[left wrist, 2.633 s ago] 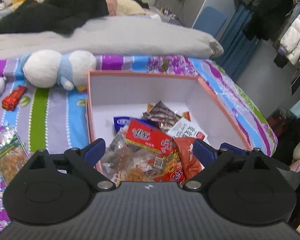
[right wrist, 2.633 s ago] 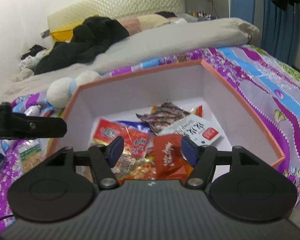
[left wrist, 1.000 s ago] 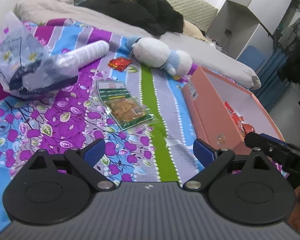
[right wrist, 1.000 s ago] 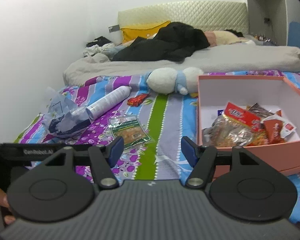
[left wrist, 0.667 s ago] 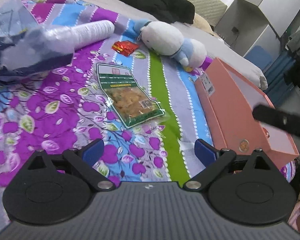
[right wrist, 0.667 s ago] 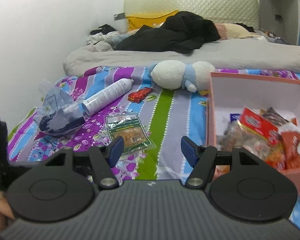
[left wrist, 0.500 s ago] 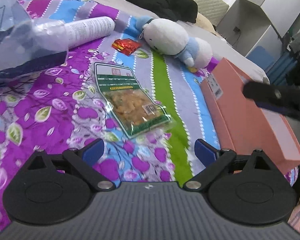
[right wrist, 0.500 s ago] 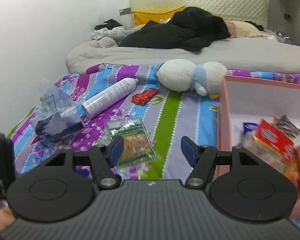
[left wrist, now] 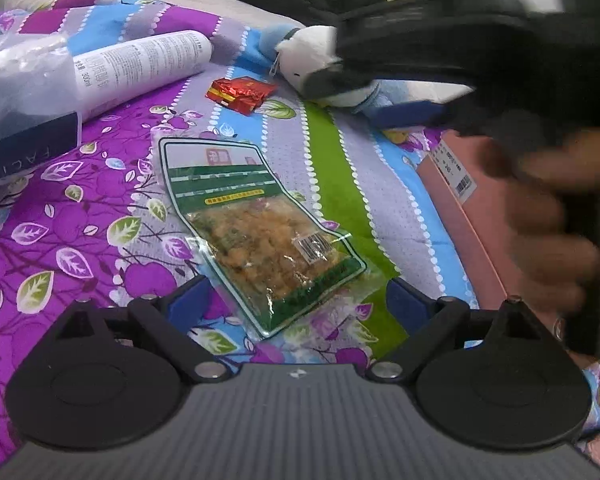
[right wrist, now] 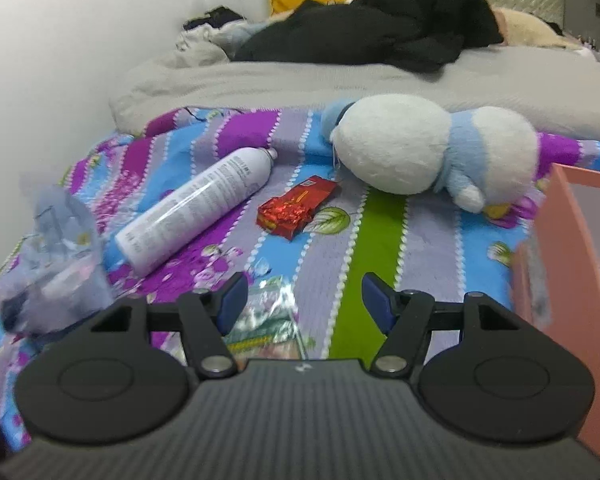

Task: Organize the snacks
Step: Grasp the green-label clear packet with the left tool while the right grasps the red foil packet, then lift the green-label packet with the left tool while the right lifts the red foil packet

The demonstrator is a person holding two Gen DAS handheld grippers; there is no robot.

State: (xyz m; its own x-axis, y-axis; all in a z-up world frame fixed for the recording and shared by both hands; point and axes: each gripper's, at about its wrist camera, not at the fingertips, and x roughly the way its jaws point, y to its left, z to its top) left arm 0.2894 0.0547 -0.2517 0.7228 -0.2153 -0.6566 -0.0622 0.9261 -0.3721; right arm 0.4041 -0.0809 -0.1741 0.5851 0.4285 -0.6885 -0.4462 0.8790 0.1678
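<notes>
Left tongs: left tongs (left wrist: 294,298) spread wide, gripping nothing, blue-tipped fingers (left wrist: 188,300) low over the bedspread.
Green snack packet: green snack packet (left wrist: 256,232) lies flat between and just ahead of those fingers, its near corner inside the gap; whether a finger touches it I cannot tell.
Right tongs: right tongs (right wrist: 302,300) also wide apart and empty, hanging over the far end of the same packet (right wrist: 266,322), which shows crinkled between the fingers.
Red snack packet: red snack packet (right wrist: 298,206), shiny foil and oblong, lies ahead of the right tongs, between the bottle and the soft toy, apart from both.
Packet material: clear plastic window over lumpy golden pieces, green printed border, barcode near one edge.
Box: pink cardboard box (left wrist: 456,188), straight-walled, stands to the right of the packets with a barcode sticker on its side.
Bottle: white bottle (right wrist: 204,200), smooth cylinder, lies on its side.
Soft toy: white-and-blue soft toy (right wrist: 428,148), round and fuzzy.
Bedspread: bedspread (left wrist: 60,216), striped purple, blue and green with leaf print.
Bag: crumpled clear bag (right wrist: 56,256) at far left.
</notes>
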